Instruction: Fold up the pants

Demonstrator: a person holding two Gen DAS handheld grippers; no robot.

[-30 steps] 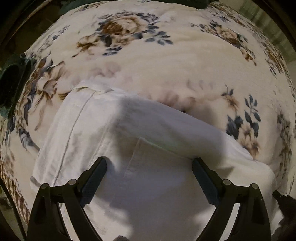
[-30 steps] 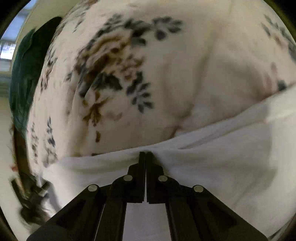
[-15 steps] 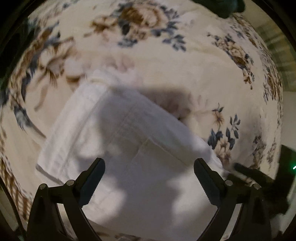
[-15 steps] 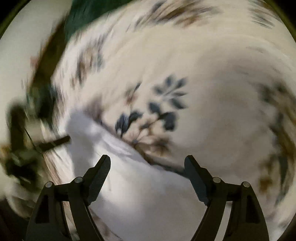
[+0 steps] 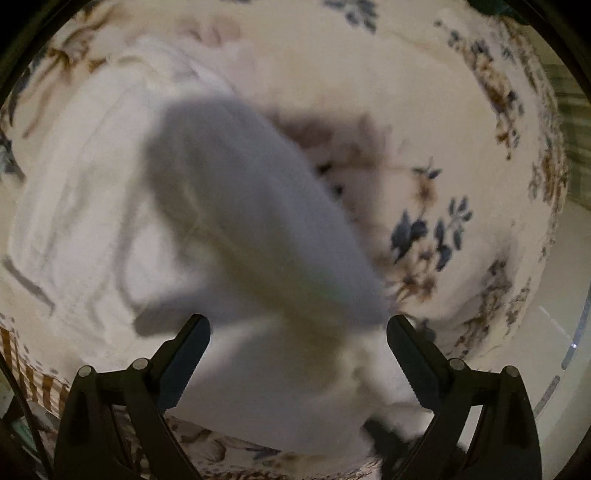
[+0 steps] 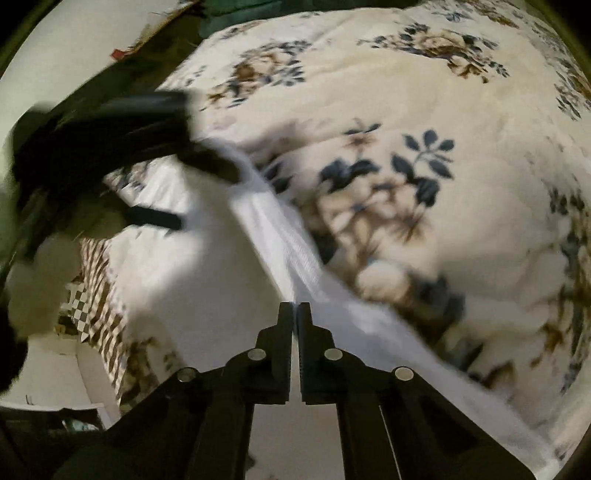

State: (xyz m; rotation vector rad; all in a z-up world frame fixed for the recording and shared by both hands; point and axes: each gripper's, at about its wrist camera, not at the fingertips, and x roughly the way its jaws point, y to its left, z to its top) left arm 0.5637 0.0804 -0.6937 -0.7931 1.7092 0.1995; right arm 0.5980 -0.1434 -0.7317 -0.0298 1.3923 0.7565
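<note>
White pants (image 5: 74,221) lie on a floral bedspread (image 5: 443,110). My left gripper (image 5: 295,325) hangs open just above them, with white cloth under and between its fingers but not pinched. A blurred, shaded fold of the pants (image 5: 251,221) rises across the middle of the left wrist view. In the right wrist view my right gripper (image 6: 294,308) is shut on a ridged edge of the pants (image 6: 273,229), which runs up from its tips toward the left gripper (image 6: 192,192) at the upper left. The bedspread (image 6: 406,92) fills the right side.
A brown checkered cloth (image 6: 99,295) hangs at the bed's near edge, with pale floor (image 6: 48,373) below it. Something dark green (image 6: 258,7) lies at the far end of the bed. Pale floor (image 5: 546,332) shows past the bed's right edge.
My right gripper opened, swung sideways along the pants while rolling, and shut again on their edge. A fold of cloth has lifted across the left view. The left gripper stays open, tilted further.
</note>
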